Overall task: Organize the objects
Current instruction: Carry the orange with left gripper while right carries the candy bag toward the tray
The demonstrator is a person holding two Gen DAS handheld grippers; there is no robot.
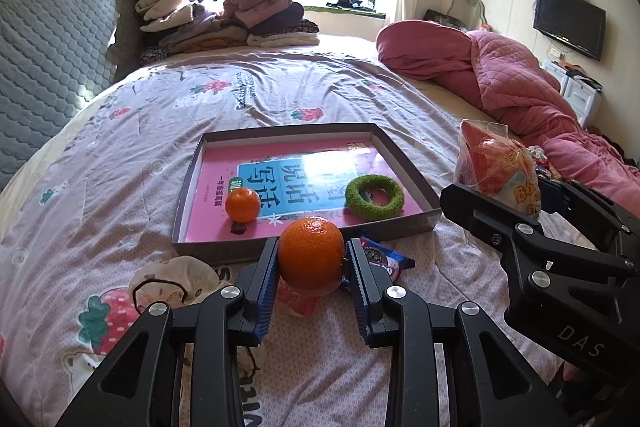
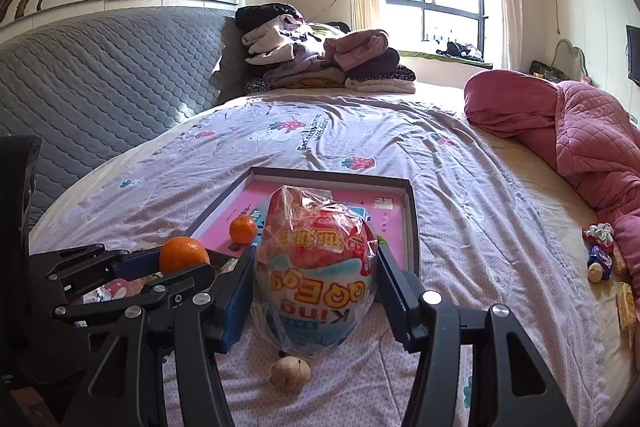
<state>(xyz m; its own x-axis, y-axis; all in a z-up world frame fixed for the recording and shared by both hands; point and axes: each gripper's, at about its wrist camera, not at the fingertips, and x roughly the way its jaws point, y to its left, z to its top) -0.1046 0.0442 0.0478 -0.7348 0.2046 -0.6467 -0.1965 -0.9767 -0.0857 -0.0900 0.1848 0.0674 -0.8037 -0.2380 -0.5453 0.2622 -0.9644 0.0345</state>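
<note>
My left gripper (image 1: 311, 259) is shut on an orange (image 1: 311, 251), held just above the bedsheet in front of the shallow box (image 1: 304, 239). The same orange (image 2: 184, 254) shows in the right wrist view, at the left, in that gripper (image 2: 172, 267). My right gripper (image 2: 316, 267) is shut on a plastic-wrapped toy egg (image 2: 316, 267), red above and white below. The left wrist view has this egg (image 1: 500, 167) at the right, between black fingers (image 1: 480, 211). Inside the box lie a pink book (image 1: 224, 163), a smaller orange (image 1: 243, 204) and a green ring (image 1: 374, 195).
A walnut (image 2: 290, 373) lies on the sheet under the egg. Snack packets (image 1: 384, 257) and a beige cloth item (image 1: 172, 283) lie near the box's front edge. Small sweets (image 2: 602, 255) sit by the pink quilt (image 1: 520, 79) at the right. Folded clothes (image 1: 224, 19) are piled at the far end.
</note>
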